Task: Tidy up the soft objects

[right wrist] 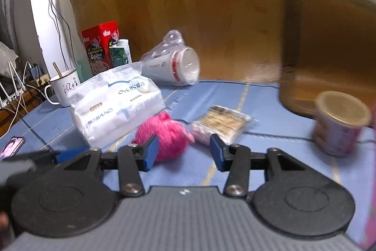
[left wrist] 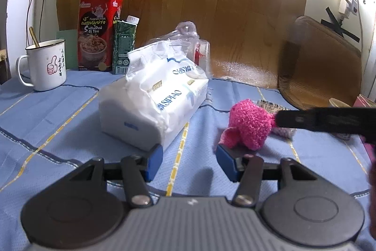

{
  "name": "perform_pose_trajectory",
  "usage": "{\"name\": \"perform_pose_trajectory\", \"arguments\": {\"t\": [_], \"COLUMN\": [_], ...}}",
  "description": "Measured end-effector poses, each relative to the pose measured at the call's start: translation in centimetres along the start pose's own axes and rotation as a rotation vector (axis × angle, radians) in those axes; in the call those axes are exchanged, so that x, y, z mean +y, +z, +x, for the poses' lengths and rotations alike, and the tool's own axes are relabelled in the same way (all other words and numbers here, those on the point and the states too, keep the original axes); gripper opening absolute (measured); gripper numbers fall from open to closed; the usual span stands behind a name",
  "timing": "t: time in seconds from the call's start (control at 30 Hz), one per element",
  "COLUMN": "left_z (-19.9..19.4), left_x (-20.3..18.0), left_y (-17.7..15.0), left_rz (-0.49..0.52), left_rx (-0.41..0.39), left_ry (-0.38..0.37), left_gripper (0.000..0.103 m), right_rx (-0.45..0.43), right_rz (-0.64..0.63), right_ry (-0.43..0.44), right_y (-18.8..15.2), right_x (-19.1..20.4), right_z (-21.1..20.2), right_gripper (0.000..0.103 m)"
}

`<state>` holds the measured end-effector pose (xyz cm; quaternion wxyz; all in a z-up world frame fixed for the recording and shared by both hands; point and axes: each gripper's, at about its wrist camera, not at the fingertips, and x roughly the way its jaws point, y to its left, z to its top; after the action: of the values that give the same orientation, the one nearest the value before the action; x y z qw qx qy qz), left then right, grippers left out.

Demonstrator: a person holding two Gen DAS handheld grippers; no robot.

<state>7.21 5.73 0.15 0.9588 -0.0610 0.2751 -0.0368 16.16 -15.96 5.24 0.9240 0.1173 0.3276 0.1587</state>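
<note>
My left gripper (left wrist: 189, 162) has its blue pads standing apart with only blue cloth between them, gripping nothing; the tissue pack (left wrist: 155, 98) sits just past its left pad at about eleven o'clock. My right gripper (right wrist: 182, 153) is likewise parted and empty, and the pink fuzzy toy (right wrist: 164, 135) lies just beyond its left pad at about eleven o'clock, partly behind that pad, not between the two. Seen from the left wrist, the toy sits at one o'clock with the right gripper's dark finger reaching in beside it. I judge the step in hand to be taking that toy. To do it well I would shift the right gripper toward ten o'clock until the plush is centred in the gap, come low so the pads bracket its bulk rather than loose fuzz, then squeeze gently. Behind the toy, at one o'clock, a flat snack packet (right wrist: 226, 120) lies close; I would keep the far pad clear of it. The white mug (left wrist: 45, 65) at ten o'clock stands well apart.
</note>
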Motion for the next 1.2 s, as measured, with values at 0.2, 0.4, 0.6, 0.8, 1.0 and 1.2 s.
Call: {"name": "perform_pose_trajectory", "arguments": {"t": [0.2, 0.4, 0.6, 0.8, 1.0, 1.2], "left_z": [0.0, -0.4, -1.0, -3.1, -3.2, -3.2], "left_x": [0.3, 0.7, -1.2, -7.7, -12.7, -14.1], "left_y": [0.1, 0.1, -0.1, -1.0, -2.1, -2.1], "left_rz": [-0.016, -0.022, 0.026, 0.094, 0.251, 0.248], "left_rx": [-0.003, -0.016, 0.052, 0.157, 0.236, 0.276], "left_ry": [-0.006, -0.052, -0.237, -0.617, -0.631, -0.678], "left_gripper": [0.051, 0.057, 0.057, 0.085, 0.067, 0.043], "right_rx": [0.048, 0.011, -0.006, -0.028, -0.042, -0.033], "right_rz": [0.078, 0.078, 0.042, -0.007, -0.067, -0.064], "right_ry": [0.055, 0.047, -0.072, -0.156, -0.100, -0.079], "right_y": [-0.3, -3.4, -9.3, -12.7, -13.3, -13.3], "right_x": [-0.8, -1.7, -3.1, -3.1, -2.9, -3.4], "right_z": [1.1, -5.5, -14.1, -18.5, -17.8, -14.5], "right_gripper": [0.008, 0.008, 0.008, 0.015, 0.053, 0.048]}}
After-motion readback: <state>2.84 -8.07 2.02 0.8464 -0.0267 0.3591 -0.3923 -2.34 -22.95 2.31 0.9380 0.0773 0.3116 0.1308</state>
